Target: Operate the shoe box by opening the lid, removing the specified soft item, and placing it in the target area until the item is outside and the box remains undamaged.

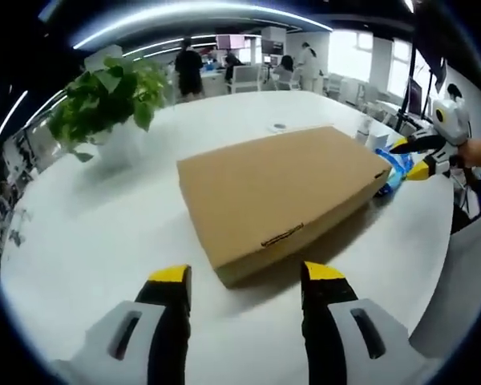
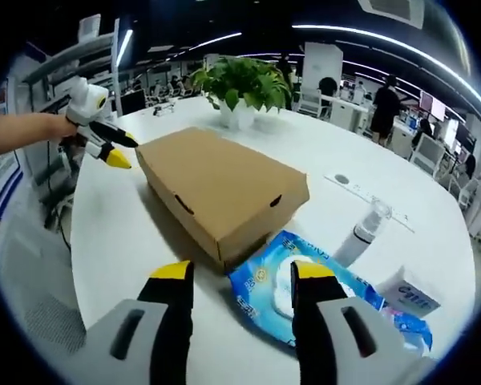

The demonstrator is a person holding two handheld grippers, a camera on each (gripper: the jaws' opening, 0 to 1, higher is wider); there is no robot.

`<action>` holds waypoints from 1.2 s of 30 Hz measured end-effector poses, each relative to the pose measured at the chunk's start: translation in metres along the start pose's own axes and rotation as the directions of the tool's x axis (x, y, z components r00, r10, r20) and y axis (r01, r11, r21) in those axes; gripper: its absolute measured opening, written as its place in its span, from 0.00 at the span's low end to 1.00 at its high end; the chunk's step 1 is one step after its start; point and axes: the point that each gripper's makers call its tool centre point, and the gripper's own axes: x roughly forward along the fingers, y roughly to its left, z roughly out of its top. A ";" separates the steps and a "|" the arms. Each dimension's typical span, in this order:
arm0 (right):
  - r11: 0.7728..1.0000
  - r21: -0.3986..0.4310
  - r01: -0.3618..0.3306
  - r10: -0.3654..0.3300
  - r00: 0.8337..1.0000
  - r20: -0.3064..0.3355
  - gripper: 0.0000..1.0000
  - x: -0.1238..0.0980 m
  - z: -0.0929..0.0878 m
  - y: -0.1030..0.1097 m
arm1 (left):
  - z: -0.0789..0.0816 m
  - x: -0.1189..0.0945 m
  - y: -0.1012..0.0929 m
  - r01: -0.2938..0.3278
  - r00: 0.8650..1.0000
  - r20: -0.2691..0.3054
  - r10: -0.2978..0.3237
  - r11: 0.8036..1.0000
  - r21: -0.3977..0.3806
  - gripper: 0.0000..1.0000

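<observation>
Left gripper (image 1: 244,285) and right gripper (image 2: 234,281) both hover with jaws apart and empty, just short of the closed brown cardboard shoe box (image 1: 280,192) on the white round table (image 1: 96,233), so lid-opening and item removal remain undone.

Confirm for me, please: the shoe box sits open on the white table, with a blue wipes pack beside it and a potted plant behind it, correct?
Not quite: the shoe box is closed, its lid flat, as the right gripper view shows. The rest stands: it sits on the white table, with the blue wipes pack beside it and the potted plant behind.
</observation>
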 end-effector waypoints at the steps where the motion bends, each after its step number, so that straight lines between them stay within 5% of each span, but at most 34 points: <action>1: 1.000 0.005 0.007 -0.007 1.000 0.003 0.49 -0.004 -0.001 -0.001 | 0.000 -0.002 -0.002 0.000 1.000 0.003 0.000 1.000 -0.001 0.56; 20: 0.982 0.083 0.168 -0.172 0.984 0.046 0.67 -0.102 -0.039 -0.028 | 0.001 -0.062 -0.063 0.005 0.991 0.131 -0.002 1.000 -0.019 0.80; 32: 0.976 0.096 0.198 -0.205 0.976 0.075 0.83 -0.146 -0.058 -0.013 | 0.009 -0.101 -0.103 0.015 0.968 0.250 -0.017 1.000 0.012 0.96; 36: 0.974 0.119 0.195 -0.206 0.975 0.082 0.88 -0.156 -0.067 -0.007 | -0.003 -0.106 -0.114 0.021 0.975 0.220 -0.027 0.999 0.030 1.00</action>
